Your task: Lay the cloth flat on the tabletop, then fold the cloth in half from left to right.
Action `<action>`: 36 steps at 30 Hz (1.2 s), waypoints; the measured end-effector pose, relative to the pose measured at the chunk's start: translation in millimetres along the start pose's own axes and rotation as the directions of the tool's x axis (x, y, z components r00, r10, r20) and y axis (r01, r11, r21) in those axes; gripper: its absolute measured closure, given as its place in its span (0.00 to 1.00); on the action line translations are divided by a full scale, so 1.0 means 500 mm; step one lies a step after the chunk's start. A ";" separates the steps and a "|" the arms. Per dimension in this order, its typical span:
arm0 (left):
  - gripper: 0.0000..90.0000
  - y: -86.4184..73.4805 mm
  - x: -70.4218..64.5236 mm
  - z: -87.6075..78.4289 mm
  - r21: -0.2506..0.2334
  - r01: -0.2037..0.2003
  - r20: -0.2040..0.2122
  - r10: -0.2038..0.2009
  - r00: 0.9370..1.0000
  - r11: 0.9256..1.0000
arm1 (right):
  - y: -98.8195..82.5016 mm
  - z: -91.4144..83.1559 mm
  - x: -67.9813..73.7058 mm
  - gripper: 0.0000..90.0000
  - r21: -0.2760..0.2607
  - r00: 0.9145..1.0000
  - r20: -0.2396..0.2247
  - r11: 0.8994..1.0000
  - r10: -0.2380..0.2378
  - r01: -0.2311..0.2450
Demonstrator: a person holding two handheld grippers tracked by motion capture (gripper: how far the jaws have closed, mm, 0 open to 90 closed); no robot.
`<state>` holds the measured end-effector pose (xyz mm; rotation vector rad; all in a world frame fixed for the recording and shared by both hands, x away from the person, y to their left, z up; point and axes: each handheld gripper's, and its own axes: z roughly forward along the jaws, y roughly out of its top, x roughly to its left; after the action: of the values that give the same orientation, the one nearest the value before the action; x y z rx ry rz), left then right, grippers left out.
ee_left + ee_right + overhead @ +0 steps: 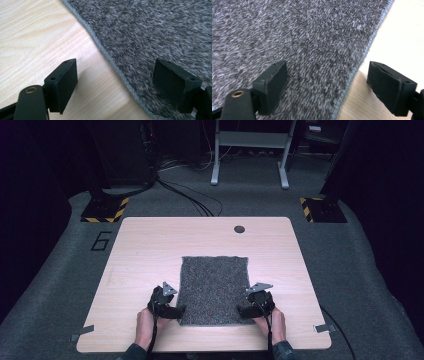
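Both claws are wide open: left gripper [176, 311] straddles the near-left edge of the grey carpet square [214, 287], right gripper [243, 310] the near-right edge. Carpet's flat on a light wood table [145, 250], grey carpeted floor [50, 285] around, dark room.

Both grippers black: left gripper [176, 310] and right gripper [245, 309] each carry a grey three-cornered plate on top at 12 o'clock, black cable trailing to 6 o'clock, blocky rectangular pads [63, 83] with small screw holes, brass pivot rivet, dark sleeves.
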<state>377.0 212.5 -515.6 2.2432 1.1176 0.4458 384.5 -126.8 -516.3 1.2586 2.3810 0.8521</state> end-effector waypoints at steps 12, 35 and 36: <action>0.17 0.031 0.045 -0.031 -0.078 0.068 -0.001 -0.069 0.998 0.995 | 0.016 -0.032 0.020 0.17 -0.048 1.000 -0.024 0.999 -0.015 0.014; 0.16 0.153 0.136 0.043 -0.087 0.147 -0.002 -0.147 0.989 0.985 | 0.078 -0.018 0.198 0.19 -0.115 0.965 -0.209 0.984 -0.158 0.136; 0.17 0.158 0.139 0.047 -0.088 0.140 -0.003 -0.141 0.990 0.986 | 0.080 -0.018 0.206 0.19 -0.114 0.964 -0.212 0.984 -0.160 0.138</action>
<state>478.5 222.8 -481.1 2.0736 1.2277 0.4378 347.5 -27.5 -484.2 0.9774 2.5296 1.0974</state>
